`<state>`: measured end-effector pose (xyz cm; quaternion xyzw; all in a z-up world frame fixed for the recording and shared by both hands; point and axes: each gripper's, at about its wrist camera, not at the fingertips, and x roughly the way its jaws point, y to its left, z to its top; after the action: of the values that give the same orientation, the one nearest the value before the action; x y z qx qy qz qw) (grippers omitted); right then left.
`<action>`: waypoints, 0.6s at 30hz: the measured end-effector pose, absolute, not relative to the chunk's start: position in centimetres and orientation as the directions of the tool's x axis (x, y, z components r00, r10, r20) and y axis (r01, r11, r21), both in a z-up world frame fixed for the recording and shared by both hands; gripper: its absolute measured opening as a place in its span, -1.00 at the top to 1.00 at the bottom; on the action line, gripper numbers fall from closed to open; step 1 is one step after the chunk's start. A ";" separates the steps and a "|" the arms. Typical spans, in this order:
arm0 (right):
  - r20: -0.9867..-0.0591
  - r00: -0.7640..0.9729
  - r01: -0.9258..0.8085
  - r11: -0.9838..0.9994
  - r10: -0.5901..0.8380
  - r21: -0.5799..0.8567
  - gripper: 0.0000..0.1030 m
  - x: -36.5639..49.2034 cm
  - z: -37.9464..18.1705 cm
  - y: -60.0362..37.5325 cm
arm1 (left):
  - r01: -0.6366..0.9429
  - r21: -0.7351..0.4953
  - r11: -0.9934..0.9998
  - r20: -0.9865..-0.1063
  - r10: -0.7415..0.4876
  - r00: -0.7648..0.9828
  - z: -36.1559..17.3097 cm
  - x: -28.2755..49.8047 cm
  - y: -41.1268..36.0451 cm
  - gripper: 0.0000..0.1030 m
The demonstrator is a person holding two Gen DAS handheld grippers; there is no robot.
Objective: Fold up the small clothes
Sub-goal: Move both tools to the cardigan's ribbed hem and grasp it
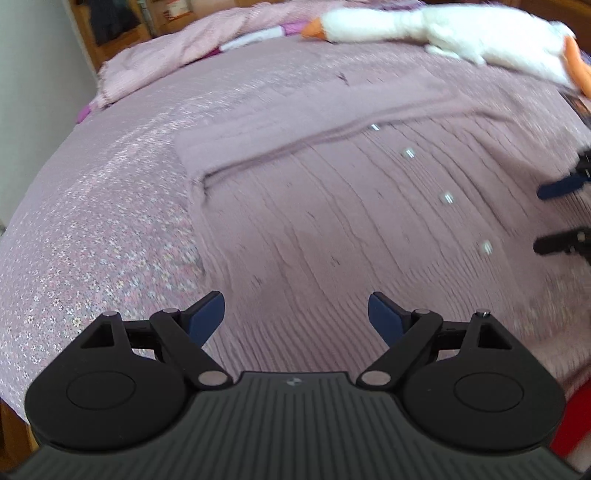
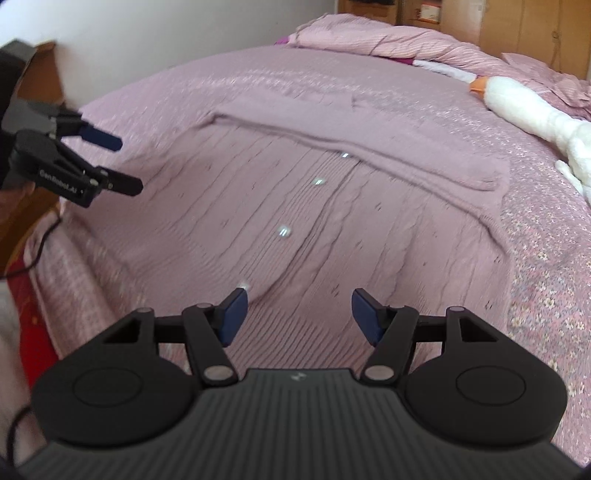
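Observation:
A mauve knitted cardigan (image 1: 332, 206) with a row of shiny buttons (image 1: 447, 198) lies flat on the bed, a sleeve folded across its far end. It also shows in the right wrist view (image 2: 295, 221). My left gripper (image 1: 296, 314) is open and empty above the cardigan's near left part. My right gripper (image 2: 299, 312) is open and empty above its near hem, by the lowest button (image 2: 244, 284). Each gripper shows in the other view, the right one (image 1: 554, 218) at the right edge, the left one (image 2: 127, 164) at the left.
The bed has a pink flowered cover (image 1: 92, 258). A white plush goose (image 1: 443, 29) lies along the far side, also in the right wrist view (image 2: 535, 110). A crumpled pink quilt (image 2: 388, 37) is at the head. Wooden furniture (image 2: 517, 22) stands behind.

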<state>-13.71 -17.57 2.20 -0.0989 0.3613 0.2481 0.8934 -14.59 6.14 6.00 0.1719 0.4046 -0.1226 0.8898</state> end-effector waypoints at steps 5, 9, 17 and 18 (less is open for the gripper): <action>-0.729 0.584 -0.565 0.824 0.357 -0.049 -0.25 -15.2 2.0 -17.1 | 0.445 0.245 0.862 -0.780 -0.097 0.618 5.3 -16.5 5.5 -0.79; -0.755 0.560 -0.580 0.812 0.342 -0.063 -0.25 -16.0 1.8 -17.3 | 0.518 0.265 0.813 -0.801 -0.113 0.587 4.5 -17.6 4.4 -0.80; -0.810 0.493 -0.633 0.770 0.318 -0.082 -0.25 -16.6 0.7 -17.4 | 0.522 0.306 0.796 -0.813 -0.067 0.579 2.5 -16.3 3.2 -0.80; -0.813 0.492 -0.637 0.766 0.310 -0.094 -0.25 -16.5 0.6 -17.3 | 0.518 0.308 0.798 -0.811 -0.065 0.582 2.4 -15.9 3.0 -0.81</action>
<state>-16.51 -17.34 0.56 -0.1953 0.4180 0.2812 0.8415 -15.88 3.04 2.41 0.2674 0.4238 -0.1718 0.8482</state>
